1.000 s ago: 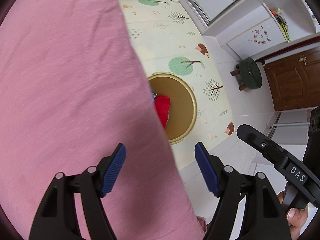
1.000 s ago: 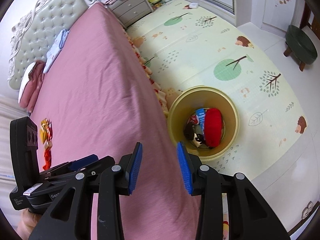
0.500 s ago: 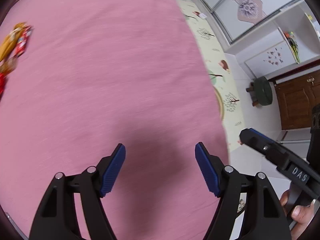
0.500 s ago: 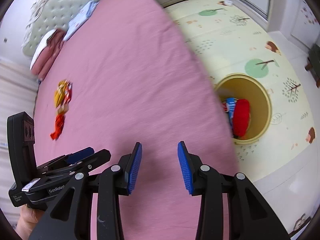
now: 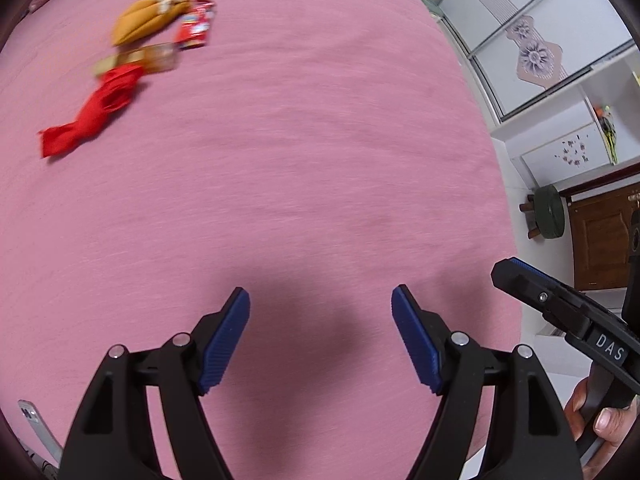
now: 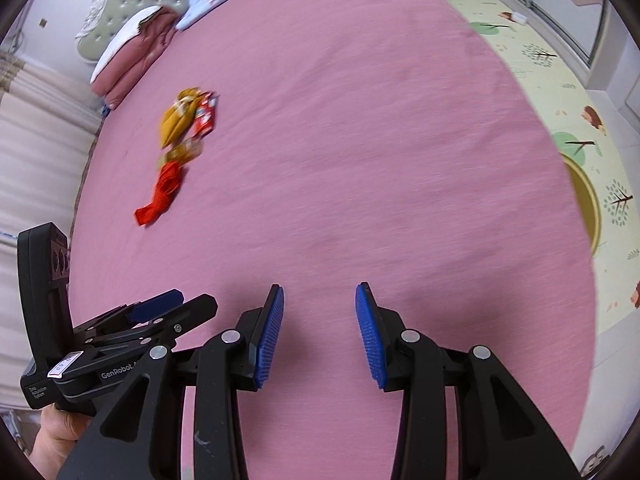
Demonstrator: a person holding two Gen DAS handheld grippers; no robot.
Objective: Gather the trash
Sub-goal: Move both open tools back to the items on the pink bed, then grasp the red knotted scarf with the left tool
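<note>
Trash [image 5: 132,52]: small wrapper cluster on pink bed [image 5: 320,160], well ahead. Likely light, crinkly, soft; pinch red wrapper [image 5: 90,116] mid-body. Left gripper [image 5: 320,338], right gripper [image 6: 319,334] both agape, empty.

You are looking at bright, even daylight in both views. Soft shadows fall on the pink bed [image 5: 320,160] just ahead of the tongs. Motion blur smears the wrappers [image 5: 120,64] and the sheet's weave. Fisheye bending curves the bed's edge, and dark vignetting rings every corner. The tongs themselves look sharp.
</note>
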